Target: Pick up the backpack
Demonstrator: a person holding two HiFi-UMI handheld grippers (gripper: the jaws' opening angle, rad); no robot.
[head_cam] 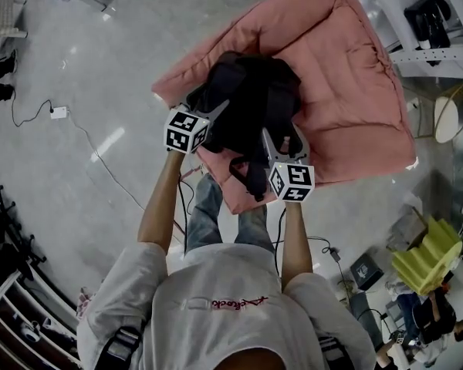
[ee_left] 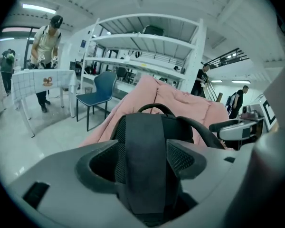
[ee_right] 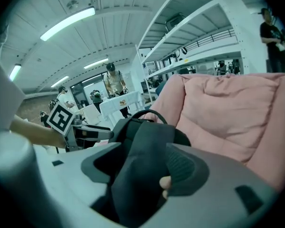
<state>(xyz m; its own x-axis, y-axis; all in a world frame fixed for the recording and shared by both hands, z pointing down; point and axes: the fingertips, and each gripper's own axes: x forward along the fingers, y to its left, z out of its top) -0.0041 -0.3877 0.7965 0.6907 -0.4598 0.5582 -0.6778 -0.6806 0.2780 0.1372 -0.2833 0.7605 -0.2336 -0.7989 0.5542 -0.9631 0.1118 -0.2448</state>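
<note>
Item: black fabric backpack (head_cam: 253, 99), slumped on pink cushioned lounger (head_cam: 363, 91). Padded shoulder straps (ee_left: 145, 160) face outward toward the person; carry loop (ee_left: 156, 107) stands uppermost.

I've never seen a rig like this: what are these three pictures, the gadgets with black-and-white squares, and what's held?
A person holds a two-jaw gripper in each hand; the marker cubes are part of them. The top-down picture comes from a camera on the person's head; the other two come from cameras riding on the left gripper and the right gripper. A black backpack lies on a pink cushion on the floor. One strap stands between the left jaws, the other strap between the right; both pairs are opening, so neither looks clamped.
</note>
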